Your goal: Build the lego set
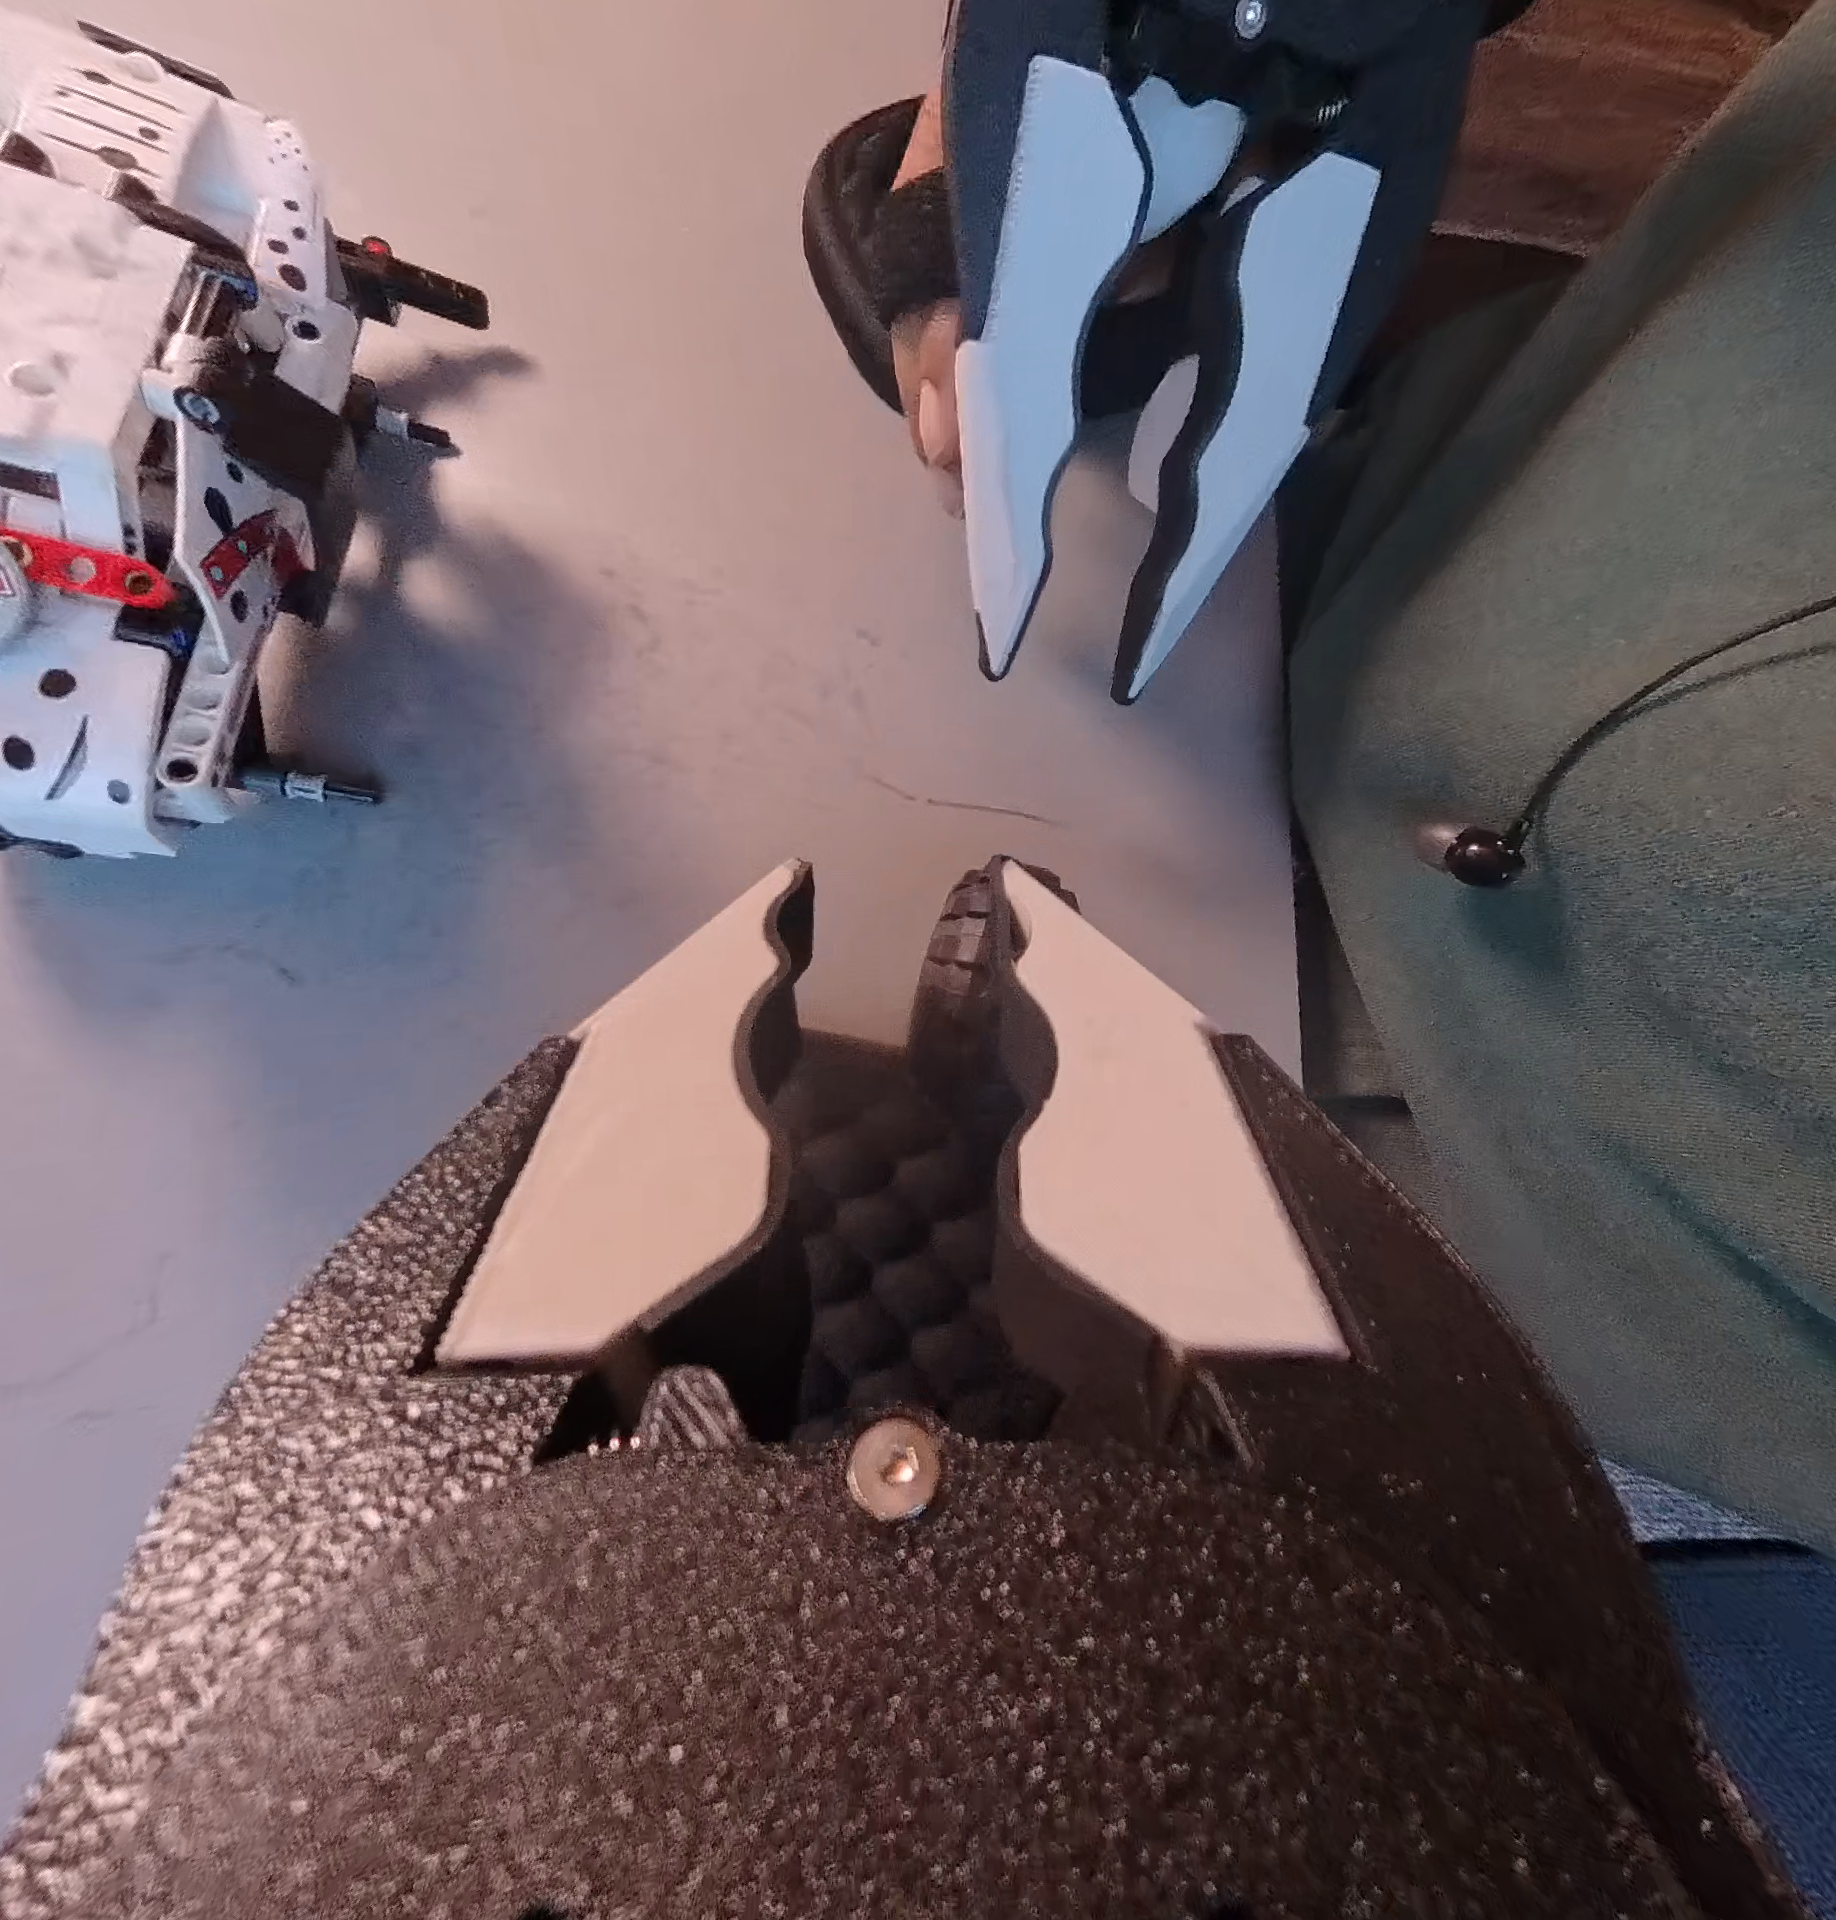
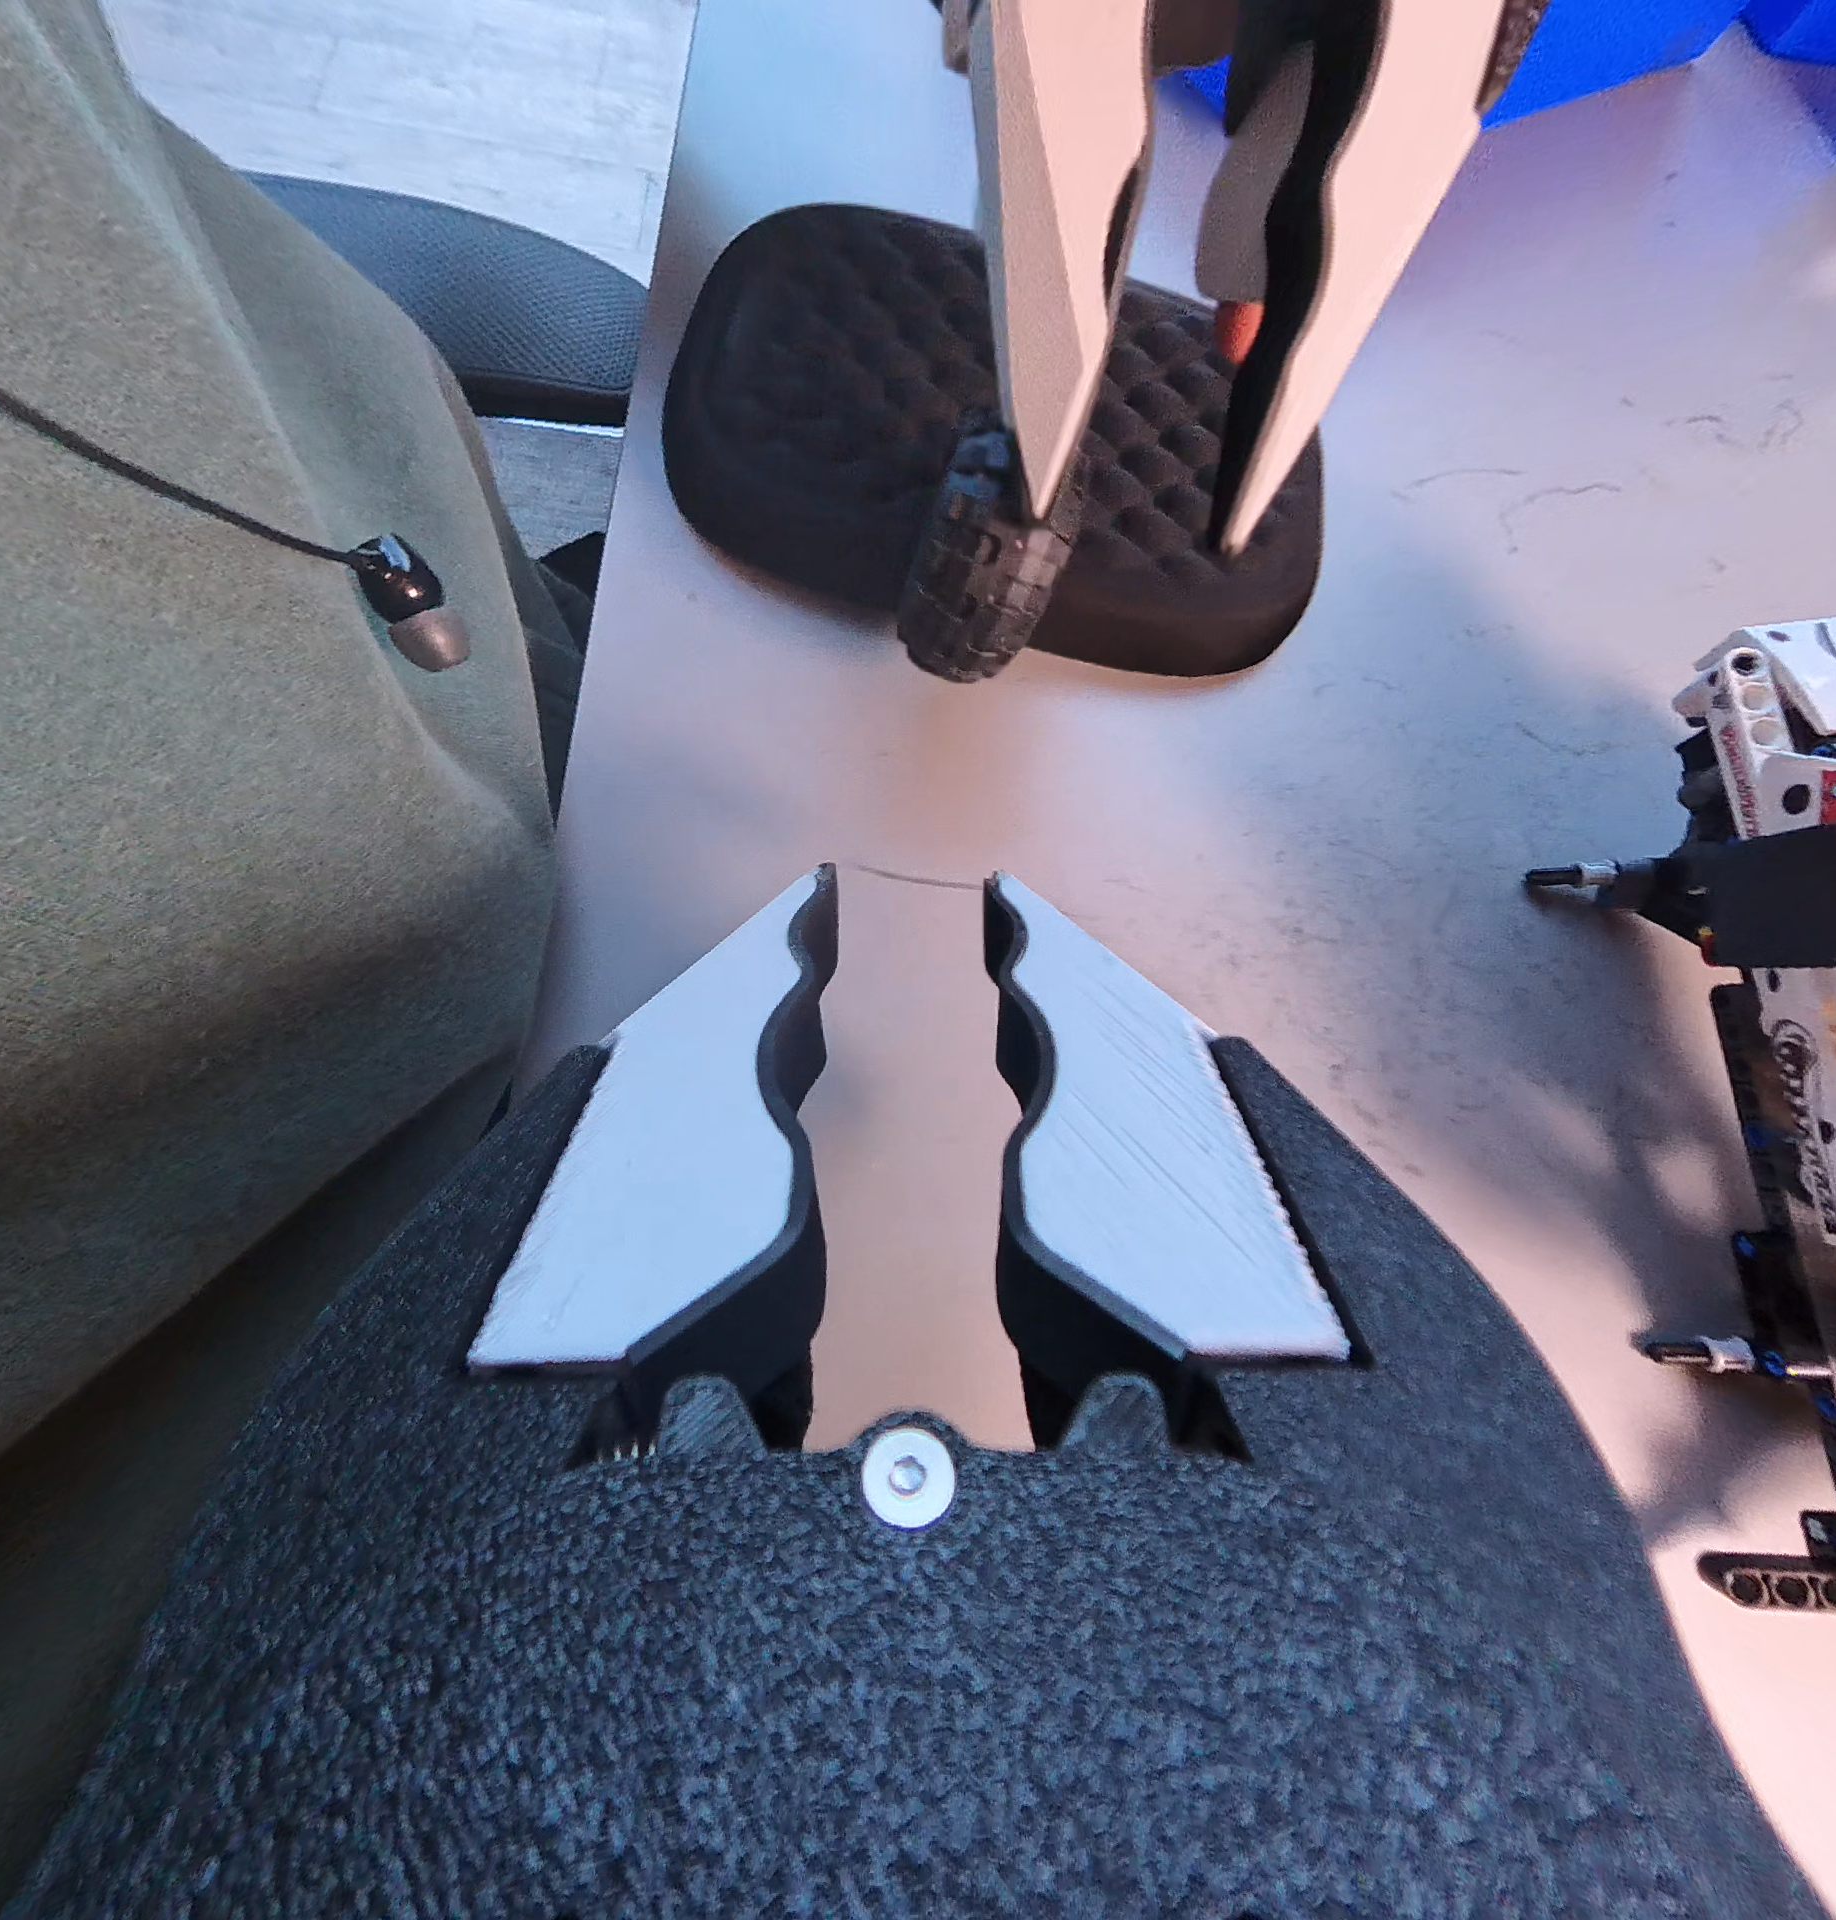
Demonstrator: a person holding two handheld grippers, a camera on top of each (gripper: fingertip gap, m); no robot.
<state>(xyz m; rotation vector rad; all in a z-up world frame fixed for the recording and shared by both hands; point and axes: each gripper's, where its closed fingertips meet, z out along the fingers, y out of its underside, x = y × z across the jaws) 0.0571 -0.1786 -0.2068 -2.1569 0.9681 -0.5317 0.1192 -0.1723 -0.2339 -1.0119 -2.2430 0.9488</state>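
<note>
Pale grey table (image 2: 1257,790) fills both views, scuffed and marked with a thin dark scratch near its near edge. Beyond that edge sits a person in a green sweatshirt (image 1: 1620,831) with a black drawstring ending in a bead.

In the left wrist view the left gripper (image 1: 909,883) has its fingers apart, and a black knobbly tyre (image 1: 955,966) lies against the inner face of one finger only; the other finger stands clear of it. The right wrist view shows that same tyre (image 2: 981,582) hanging at one fingertip over a black quilted pad (image 2: 820,416) that lies on the table.

The right gripper (image 2: 909,894) is spread wide with nothing between its fingers, only bare table showing in the gap. The two grippers point toward each other, tips near but apart.

The partly built white and black lego model (image 1: 135,447) stands on the table well off to the side, with red strips, black dots and thin black axles sticking out. It carries stickers with lettering, too cropped and small to make out.
</note>
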